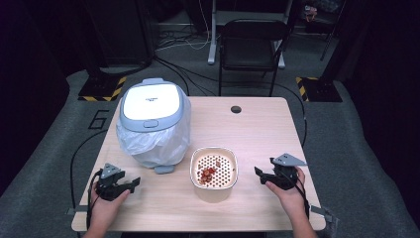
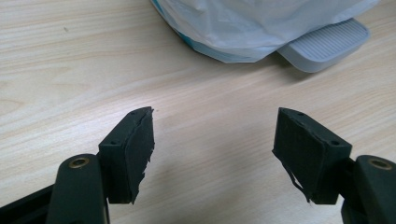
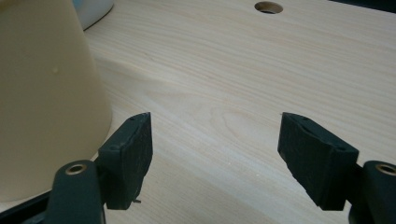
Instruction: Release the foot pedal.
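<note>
Cream plastic, the strainer bowl (image 1: 214, 173) stands near the front edge of the worktop (image 1: 257, 129), midway along it, holding a small heap of reddish pieces (image 1: 207, 173) on its perforated insert. Behind it to the left stands a pedal bin (image 1: 152, 119) with a white lid and a white liner bag; the lid's small print is too fine to read. The left gripper (image 1: 133, 184) lies low at the front left corner, jaws spread wide with nothing between them. The right gripper (image 1: 258, 173) sits just right of the bowl, pointing at it, jaws likewise apart and empty.
</note>
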Demonstrator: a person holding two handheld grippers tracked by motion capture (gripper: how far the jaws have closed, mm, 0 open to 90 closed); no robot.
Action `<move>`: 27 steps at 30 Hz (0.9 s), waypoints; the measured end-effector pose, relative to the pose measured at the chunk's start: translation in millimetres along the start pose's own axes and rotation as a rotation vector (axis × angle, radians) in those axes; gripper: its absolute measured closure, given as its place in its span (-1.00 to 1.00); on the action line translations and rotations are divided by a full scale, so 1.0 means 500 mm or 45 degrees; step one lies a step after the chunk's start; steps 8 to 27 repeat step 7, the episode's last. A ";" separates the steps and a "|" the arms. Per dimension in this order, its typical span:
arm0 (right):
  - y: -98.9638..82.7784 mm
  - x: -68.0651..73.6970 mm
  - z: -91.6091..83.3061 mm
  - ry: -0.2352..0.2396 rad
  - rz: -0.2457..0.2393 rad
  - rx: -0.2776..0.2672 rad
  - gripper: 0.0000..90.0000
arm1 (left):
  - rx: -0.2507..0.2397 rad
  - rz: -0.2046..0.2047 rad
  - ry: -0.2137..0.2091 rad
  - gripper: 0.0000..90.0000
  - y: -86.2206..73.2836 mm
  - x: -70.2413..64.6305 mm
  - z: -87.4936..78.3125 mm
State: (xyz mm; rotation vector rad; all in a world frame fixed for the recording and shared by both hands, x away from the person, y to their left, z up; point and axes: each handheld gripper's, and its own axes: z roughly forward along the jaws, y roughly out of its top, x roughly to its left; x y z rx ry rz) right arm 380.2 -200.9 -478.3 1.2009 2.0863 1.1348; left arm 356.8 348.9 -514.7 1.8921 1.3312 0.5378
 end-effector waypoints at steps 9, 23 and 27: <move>-0.027 0.005 0.031 0.005 0.014 0.036 -0.45 | 0.003 0.002 0.026 -0.37 -0.003 0.007 0.007; -0.027 0.005 0.031 0.005 0.014 0.036 -0.45 | 0.003 0.002 0.026 -0.37 -0.003 0.007 0.007; -0.027 0.005 0.031 0.005 0.014 0.036 -0.45 | 0.003 0.002 0.026 -0.37 -0.003 0.007 0.007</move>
